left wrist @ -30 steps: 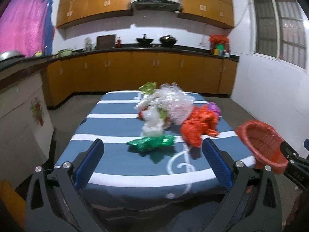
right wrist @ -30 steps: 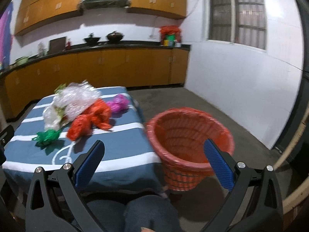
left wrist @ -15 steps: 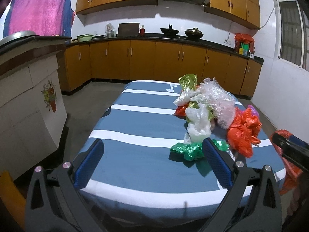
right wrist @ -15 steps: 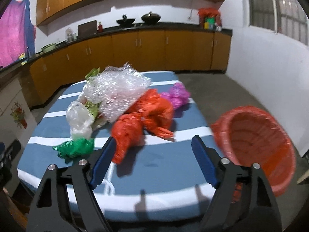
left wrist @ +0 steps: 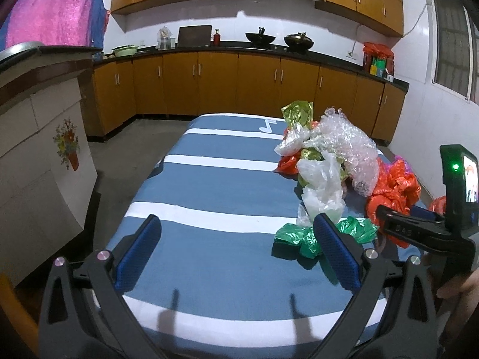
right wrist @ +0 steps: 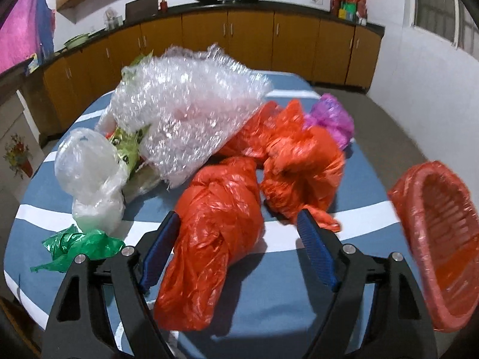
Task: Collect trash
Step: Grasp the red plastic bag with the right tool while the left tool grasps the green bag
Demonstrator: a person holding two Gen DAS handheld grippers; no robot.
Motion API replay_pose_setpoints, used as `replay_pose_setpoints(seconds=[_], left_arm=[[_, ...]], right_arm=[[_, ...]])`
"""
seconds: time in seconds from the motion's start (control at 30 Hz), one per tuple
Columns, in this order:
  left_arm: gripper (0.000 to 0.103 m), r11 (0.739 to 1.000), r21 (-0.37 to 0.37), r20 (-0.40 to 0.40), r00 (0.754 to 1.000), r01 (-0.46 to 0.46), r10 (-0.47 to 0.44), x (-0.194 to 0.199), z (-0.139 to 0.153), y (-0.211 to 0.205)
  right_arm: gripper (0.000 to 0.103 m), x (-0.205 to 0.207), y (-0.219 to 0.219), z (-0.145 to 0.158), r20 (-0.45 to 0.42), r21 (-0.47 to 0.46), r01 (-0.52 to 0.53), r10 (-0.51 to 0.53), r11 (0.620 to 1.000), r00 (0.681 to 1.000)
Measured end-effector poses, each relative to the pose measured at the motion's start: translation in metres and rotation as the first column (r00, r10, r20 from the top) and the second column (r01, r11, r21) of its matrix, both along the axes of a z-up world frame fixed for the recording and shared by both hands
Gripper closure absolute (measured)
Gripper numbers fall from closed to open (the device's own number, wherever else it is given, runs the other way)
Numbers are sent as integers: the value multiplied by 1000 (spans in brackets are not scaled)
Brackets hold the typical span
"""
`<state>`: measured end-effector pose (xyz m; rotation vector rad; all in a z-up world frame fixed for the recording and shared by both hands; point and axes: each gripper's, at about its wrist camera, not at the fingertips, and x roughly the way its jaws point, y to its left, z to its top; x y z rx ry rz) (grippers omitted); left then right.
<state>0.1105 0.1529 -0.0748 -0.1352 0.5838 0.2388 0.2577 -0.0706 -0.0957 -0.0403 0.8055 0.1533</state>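
A table under a smooth blue cloth with white stripes carries the trash, and everything here is placed from it. Near its middle a big crinkled sheet of clear bubble wrap heaps up, bumpy and glossy. Toward the table's near edge lies a knotted orange plastic bag, shiny and creased, a long sausage shape whose long axis runs from the near edge up toward the table's middle. A second, rounder orange bag touches its far end, with a small magenta bag behind. On the table's left side sit a puffy, cloudy white bag and a flat crumpled green bag.

The right gripper has just been closing partway; its ribbed blue pads straddle the long orange bag, the left pad right against it, the right pad apart, so nothing is grasped. The left gripper hangs spread wide over bare cloth, empty, its right pad in front of the green bag.

Off the table's right edge stands a woven orange plastic basket.
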Motion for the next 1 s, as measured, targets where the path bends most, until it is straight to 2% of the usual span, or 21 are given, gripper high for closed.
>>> replay_pose_setpoints(seconds=[0.07,0.2,0.53,0.83,0.9,1.0], left_arm=[[4,1000,-2,-5,1000,17,-17,4,-3,-2],[4,998,-16,-8,999,53,-53,11,-6,-8],[19,984,-66,-72,983,166,-170,39,-23,-34],[45,972,-70,-168,958,224,-233,60,-46,-55],[59,968,-75,-177,953,238,-248,61,-49,-58],[72,963,-75,-177,947,260,-269,61,-51,-63]], right_arm=[[48,0,3,-2,-3,7,-31,31,999,1000],[57,-6,8,-1,1,4,-77,77,997,997],[59,-43,-9,10,21,23,-113,112,993,993],[59,-53,-29,11,3,40,-74,74,996,997],[59,-55,-32,11,1,45,-69,69,997,998],[59,-60,-35,13,8,49,-66,66,997,998]])
